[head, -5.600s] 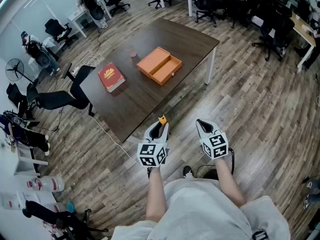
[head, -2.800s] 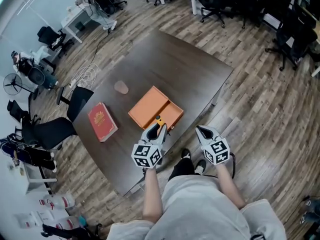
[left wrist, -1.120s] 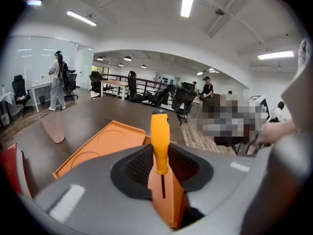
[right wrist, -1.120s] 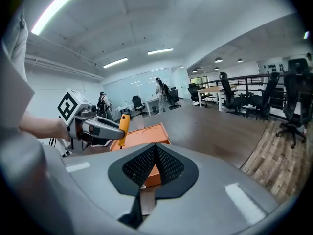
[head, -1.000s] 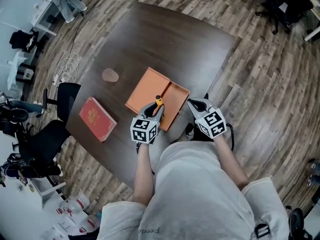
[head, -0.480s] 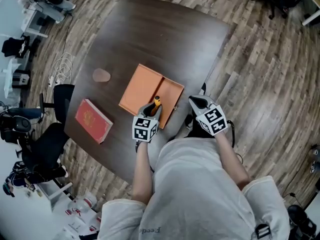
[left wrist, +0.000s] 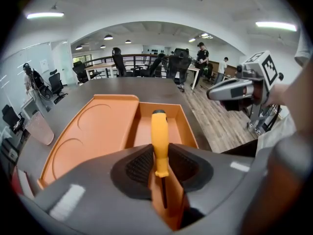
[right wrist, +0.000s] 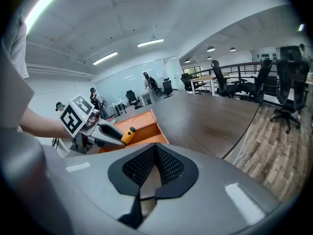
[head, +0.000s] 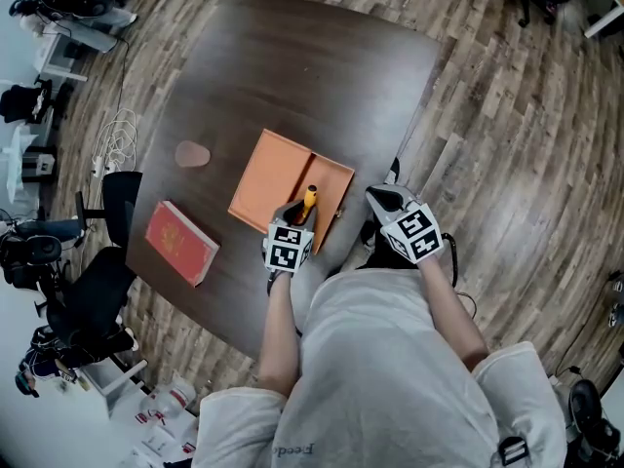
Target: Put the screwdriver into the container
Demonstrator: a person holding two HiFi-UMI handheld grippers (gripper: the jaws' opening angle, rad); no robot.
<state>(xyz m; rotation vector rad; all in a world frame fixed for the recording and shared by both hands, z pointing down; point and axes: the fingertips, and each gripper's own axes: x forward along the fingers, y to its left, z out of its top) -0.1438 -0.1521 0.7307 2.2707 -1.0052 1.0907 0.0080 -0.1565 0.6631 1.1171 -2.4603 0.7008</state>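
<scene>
Yellow-handled screwdriver (left wrist: 158, 141) sits clamped between the left gripper's (left wrist: 159, 168) pads, just above the right compartment of the open orange plastic container (left wrist: 107, 126) on the dark wooden table (head: 292, 76). Lowering and release look left to do. The right gripper (right wrist: 155, 168), to the right, is closed on nothing.

Yellow-handled screwdriver (left wrist: 159, 136) tilts over the open orange container (left wrist: 93, 131).

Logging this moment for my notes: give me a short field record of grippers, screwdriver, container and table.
left gripper: shut on yellow-handled screwdriver
screwdriver place: above the orange container, over its deeper right compartment, not released
right gripper: shut, empty, right of the container
also on table: red book
</scene>
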